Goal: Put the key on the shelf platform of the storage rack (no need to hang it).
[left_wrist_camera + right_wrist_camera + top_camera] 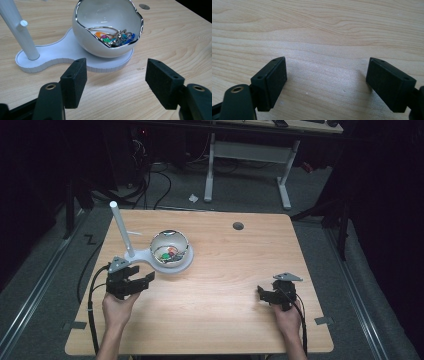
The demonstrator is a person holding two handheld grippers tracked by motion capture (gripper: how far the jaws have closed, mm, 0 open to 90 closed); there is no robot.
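A white egg-shaped bowl (170, 249) with a silver rim stands on a white stand base (145, 256) that also carries a tilted white post (121, 229). Inside the bowl (100, 25) lies a bunch of coloured clips on metal rings (117, 37). My left gripper (141, 281) is open just in front of the base, aimed at the bowl; its jaws frame the base edge (110, 67) in the left gripper view. My right gripper (264, 292) is open low over bare wood at the table's right; nothing lies between its jaws (326, 83).
The wooden table (225, 265) has a round cable hole (238, 226) at the back right. A short peg (23, 23) sticks out of the post. Behind the table, on the grey floor, stand a white desk frame (250, 155) and cables.
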